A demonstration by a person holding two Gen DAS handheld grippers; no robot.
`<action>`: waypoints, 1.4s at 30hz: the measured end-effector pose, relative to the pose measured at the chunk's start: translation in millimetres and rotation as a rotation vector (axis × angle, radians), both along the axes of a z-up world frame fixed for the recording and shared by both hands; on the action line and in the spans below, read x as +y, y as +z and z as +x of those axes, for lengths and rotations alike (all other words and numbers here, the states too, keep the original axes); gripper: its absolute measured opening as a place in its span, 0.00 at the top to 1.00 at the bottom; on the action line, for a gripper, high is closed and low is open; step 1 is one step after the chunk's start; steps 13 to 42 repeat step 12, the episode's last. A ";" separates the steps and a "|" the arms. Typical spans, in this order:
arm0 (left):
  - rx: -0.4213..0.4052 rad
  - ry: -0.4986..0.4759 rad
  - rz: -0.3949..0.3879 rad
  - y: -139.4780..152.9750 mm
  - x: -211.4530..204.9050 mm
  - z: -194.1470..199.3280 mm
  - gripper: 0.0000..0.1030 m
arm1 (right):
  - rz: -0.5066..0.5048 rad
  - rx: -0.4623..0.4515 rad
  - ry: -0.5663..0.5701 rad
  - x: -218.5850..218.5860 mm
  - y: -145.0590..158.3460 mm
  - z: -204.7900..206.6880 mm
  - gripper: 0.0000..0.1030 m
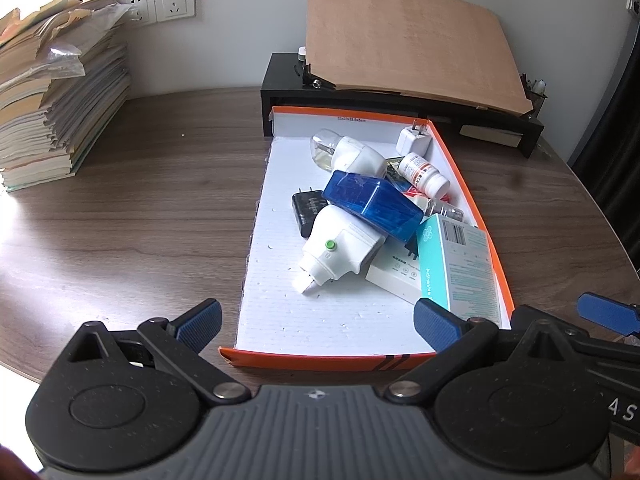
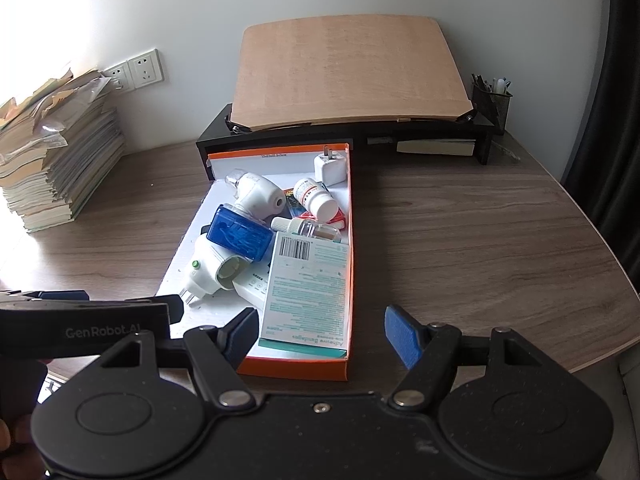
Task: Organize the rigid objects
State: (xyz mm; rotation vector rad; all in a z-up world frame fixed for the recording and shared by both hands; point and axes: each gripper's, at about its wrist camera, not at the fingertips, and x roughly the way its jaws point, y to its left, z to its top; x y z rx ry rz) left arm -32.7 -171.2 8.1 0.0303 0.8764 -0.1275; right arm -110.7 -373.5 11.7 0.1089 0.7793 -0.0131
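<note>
Both grippers idle over the orange box, nothing grasped.
Left wrist: left gripper (image 1: pixel 318 322) fingers spread, empty, above near edge of orange box (image 1: pixel 460 148) on surface (image 1: pixel 140 220); blue case (image 1: pixel 372 204) atop the pile inside.
Right wrist: right gripper (image 2: pixel 322 338) fingers spread, empty; teal bandage box (image 2: pixel 308 284) by the box's right wall.

Under the blue case (image 1: pixel 372 204) in my orange box (image 1: pixel 460 168), the black adapter (image 1: pixel 306 210) and the flat white device (image 1: pixel 394 276) show only in part. The print on the pill bottle (image 1: pixel 424 174) is too small for me to read. The paper stack (image 1: pixel 56 92) runs off the left edge of the left wrist view.
</note>
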 end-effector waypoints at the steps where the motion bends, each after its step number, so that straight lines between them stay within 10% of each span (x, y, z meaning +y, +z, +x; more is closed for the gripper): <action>1: 0.001 0.000 0.000 -0.1 0.1 0.0 0.00 | -0.001 0.000 -0.001 -0.2 -0.2 0.1 0.20; 42: 0.007 -0.002 0.008 -2.8 -1.3 2.0 0.00 | 0.000 0.011 -0.003 -1.5 -3.2 1.7 0.20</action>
